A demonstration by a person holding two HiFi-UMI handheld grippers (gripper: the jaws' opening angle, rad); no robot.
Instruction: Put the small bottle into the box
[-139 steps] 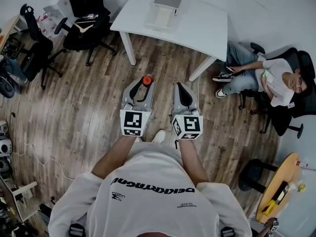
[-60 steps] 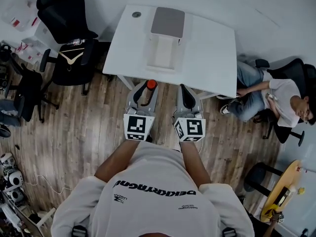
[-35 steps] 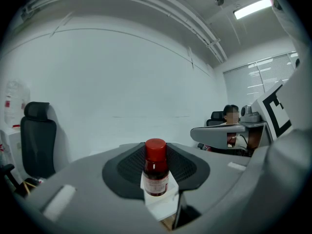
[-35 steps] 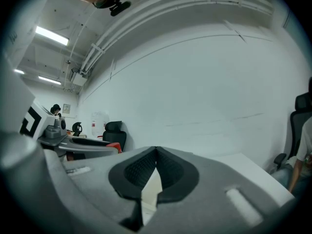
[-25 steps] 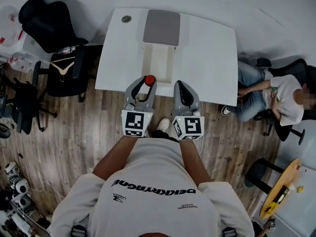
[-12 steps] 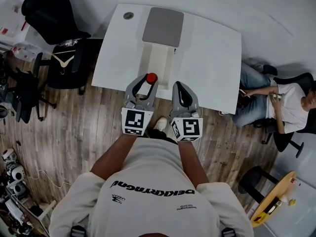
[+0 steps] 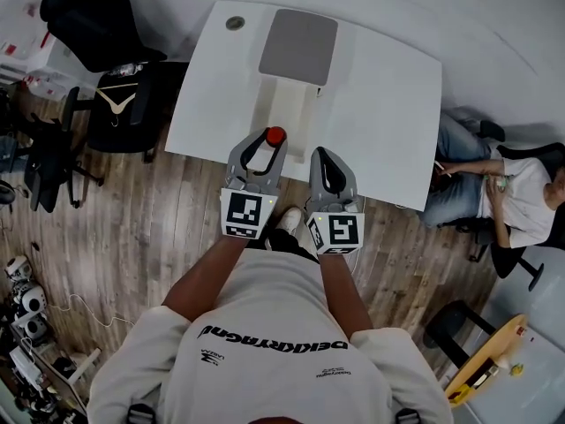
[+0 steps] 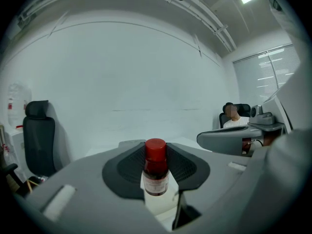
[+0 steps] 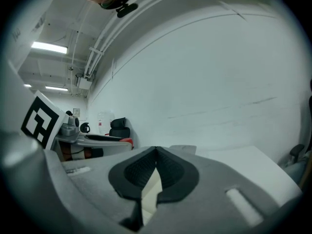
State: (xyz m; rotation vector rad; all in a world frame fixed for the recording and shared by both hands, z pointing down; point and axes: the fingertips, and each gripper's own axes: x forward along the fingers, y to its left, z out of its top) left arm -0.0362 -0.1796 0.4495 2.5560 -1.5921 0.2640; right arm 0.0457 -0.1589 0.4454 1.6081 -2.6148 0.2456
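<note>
A small bottle (image 7: 274,137) with a red cap stands upright between the jaws of my left gripper (image 7: 267,144), which is shut on it. In the left gripper view the bottle (image 8: 156,174) sits between the dark pads, cap up. My right gripper (image 7: 321,159) hangs beside it, shut and empty; its pads meet at the tips (image 9: 155,151). Both hover over the near edge of the white table (image 7: 388,104). Just beyond the bottle lies the open white box (image 7: 290,104), its grey lid (image 7: 298,46) folded back on the far side.
Black office chairs (image 7: 119,104) stand left of the table, another (image 7: 84,16) farther back. A seated person (image 7: 499,193) is at the right. The table has a round grommet (image 7: 235,23). A yellow round table (image 7: 490,360) shows at the lower right. Wooden floor (image 7: 132,228) lies below.
The person has walked up to the table. Both grippers have come from above the floor to above the table's near edge, close to the open box. The bottle stays held.
</note>
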